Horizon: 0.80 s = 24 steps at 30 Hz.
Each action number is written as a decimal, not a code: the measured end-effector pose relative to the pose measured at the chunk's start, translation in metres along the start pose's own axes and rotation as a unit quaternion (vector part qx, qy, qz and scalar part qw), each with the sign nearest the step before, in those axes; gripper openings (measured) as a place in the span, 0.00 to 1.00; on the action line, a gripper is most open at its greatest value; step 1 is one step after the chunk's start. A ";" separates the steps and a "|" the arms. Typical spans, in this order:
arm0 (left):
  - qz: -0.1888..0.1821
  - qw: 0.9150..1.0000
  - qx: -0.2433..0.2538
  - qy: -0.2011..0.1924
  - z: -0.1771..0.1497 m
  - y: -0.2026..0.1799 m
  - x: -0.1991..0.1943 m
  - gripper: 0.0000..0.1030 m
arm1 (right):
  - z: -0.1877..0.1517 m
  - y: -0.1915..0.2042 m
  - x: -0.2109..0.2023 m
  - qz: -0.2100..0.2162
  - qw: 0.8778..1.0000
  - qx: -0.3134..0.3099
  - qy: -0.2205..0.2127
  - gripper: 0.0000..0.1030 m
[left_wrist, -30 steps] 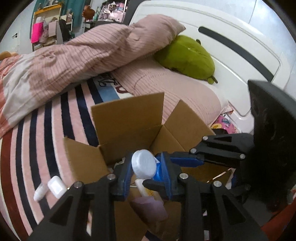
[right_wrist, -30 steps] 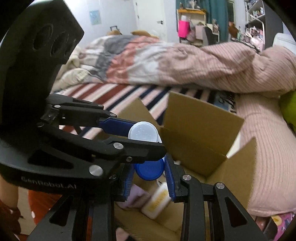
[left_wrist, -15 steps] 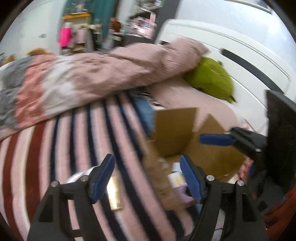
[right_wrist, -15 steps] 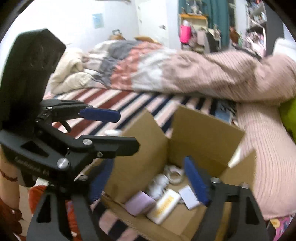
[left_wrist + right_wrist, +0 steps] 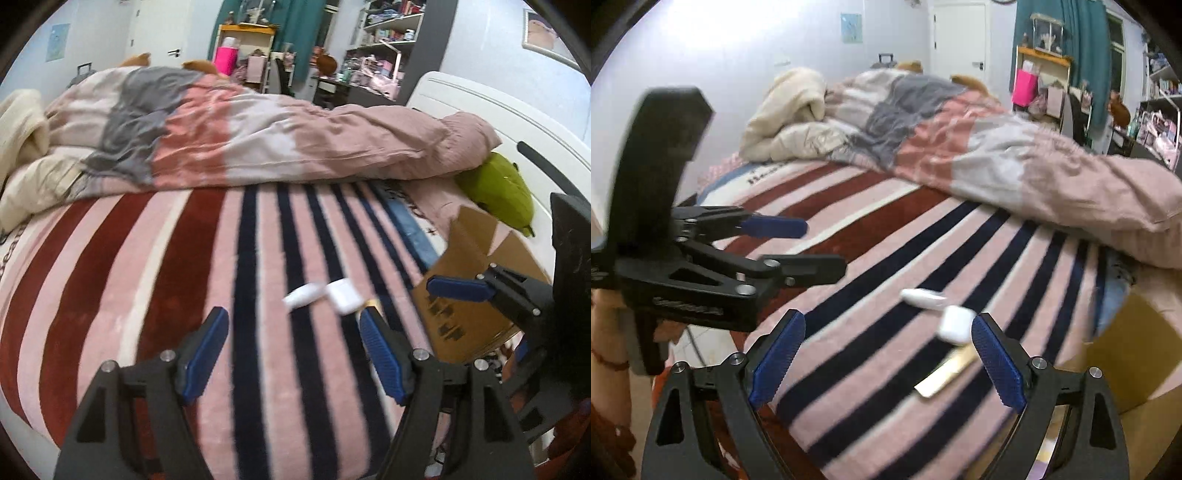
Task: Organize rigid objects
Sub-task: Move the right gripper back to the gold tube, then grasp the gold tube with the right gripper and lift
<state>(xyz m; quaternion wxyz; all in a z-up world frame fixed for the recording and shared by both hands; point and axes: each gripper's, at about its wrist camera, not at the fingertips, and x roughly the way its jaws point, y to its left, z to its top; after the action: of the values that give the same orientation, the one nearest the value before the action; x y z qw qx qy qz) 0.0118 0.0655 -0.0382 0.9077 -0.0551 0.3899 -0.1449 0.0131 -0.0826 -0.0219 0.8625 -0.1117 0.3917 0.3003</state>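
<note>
Since the earlier frames both grippers have been turned away from the cardboard box (image 5: 469, 291), and the bottle cap and the blue lid that were clamped over it are no longer held. The left gripper (image 5: 293, 354) is now seen with its jaws wide apart and nothing between them, above the striped blanket (image 5: 184, 266). The right gripper (image 5: 886, 356) is also spread open and empty.

On the blanket three small things are left. A white tube (image 5: 921, 297) is laid flat, and just beside it a white rounded case (image 5: 955, 325) is found. A flat gold-coloured item (image 5: 943, 373) is placed near the case, close to the right fingertip; what it is cannot be told. In the left view the tube (image 5: 303, 293) and the case (image 5: 343, 295) are seen touching or almost touching. The box stands at the right edge of the bed, near a green plush toy (image 5: 495, 188). A pink duvet (image 5: 295, 144) is heaped behind.
</note>
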 end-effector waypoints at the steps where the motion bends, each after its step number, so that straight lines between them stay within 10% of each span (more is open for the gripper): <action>1: -0.001 1.000 -0.003 0.000 -0.006 0.008 0.002 0.68 | -0.002 0.006 0.011 -0.007 1.000 -0.003 0.007 0.85; 14: -0.021 1.000 -0.009 0.005 -0.041 0.036 0.023 0.68 | -0.061 -0.050 0.100 -0.189 0.967 0.149 0.081 0.48; 17: -0.017 1.000 -0.007 0.009 -0.043 0.036 0.024 0.68 | -0.060 -0.059 0.103 -0.185 0.966 0.162 0.086 0.26; 24: -0.012 1.000 -0.003 0.012 -0.043 0.029 0.021 0.68 | -0.067 -0.034 0.091 -0.134 0.980 0.119 0.083 0.13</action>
<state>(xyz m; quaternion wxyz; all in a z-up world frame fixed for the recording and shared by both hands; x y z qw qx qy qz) 0.0010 0.0874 -0.0884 0.9008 -0.0609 0.4008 -0.1558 0.0397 -0.0992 -0.1362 0.8667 -0.0841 0.4761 0.1231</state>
